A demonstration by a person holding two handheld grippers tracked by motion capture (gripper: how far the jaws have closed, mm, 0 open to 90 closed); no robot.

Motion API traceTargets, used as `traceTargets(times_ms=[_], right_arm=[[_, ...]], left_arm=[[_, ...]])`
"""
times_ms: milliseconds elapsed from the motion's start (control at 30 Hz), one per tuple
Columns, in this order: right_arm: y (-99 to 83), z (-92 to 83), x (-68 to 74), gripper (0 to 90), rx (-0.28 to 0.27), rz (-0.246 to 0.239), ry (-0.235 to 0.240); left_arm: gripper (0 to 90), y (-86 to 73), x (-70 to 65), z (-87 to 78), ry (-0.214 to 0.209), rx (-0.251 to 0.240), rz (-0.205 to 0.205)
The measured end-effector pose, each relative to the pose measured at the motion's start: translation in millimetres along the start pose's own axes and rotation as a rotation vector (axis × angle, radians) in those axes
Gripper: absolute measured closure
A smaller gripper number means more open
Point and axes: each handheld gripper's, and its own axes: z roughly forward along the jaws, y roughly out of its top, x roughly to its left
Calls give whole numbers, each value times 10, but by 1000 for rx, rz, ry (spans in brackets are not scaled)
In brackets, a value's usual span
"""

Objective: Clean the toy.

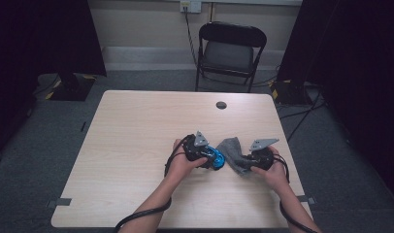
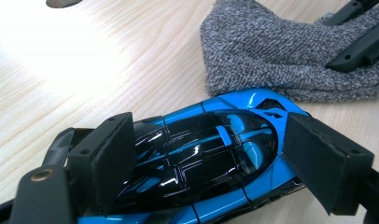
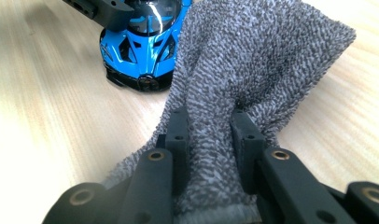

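My left gripper point(image 1: 212, 158) sits left of centre on the table point(image 1: 137, 126), jaws clamped on the sides of a blue toy car point(image 2: 211, 158); in the left gripper view the pads point(image 2: 108, 158) press its flanks, roof up. Car's nose points at the grey cloth point(image 1: 231, 150) and sits just beside it, maybe touching its edge. Cloth lies right of the car, bunched. My right gripper point(image 3: 208, 135) pinches a fold of the cloth, jaws narrow, fabric squeezed between them.
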Motion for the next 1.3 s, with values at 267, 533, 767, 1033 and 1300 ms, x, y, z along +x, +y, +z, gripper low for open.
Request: traceTargets(times_ms=[267, 533, 767, 1033, 1300], right_arm=[[-65, -47, 55, 729, -12, 26, -1], [-107, -101, 117, 724, -2, 36, -7], [-148, -142, 185, 723, -1, 31, -12], [-161, -167, 255, 723, 13, 16, -19], [-186, -203, 317, 723, 26, 12, -1]], left_arm=[[170, -1, -7, 3, 4, -1, 5], [170, 0, -11, 5, 7, 2, 10], [170, 3, -16, 6, 10, 4, 9], [166, -8, -22, 7, 11, -1, 15], [166, -10, -18, 5, 12, -1, 20]])
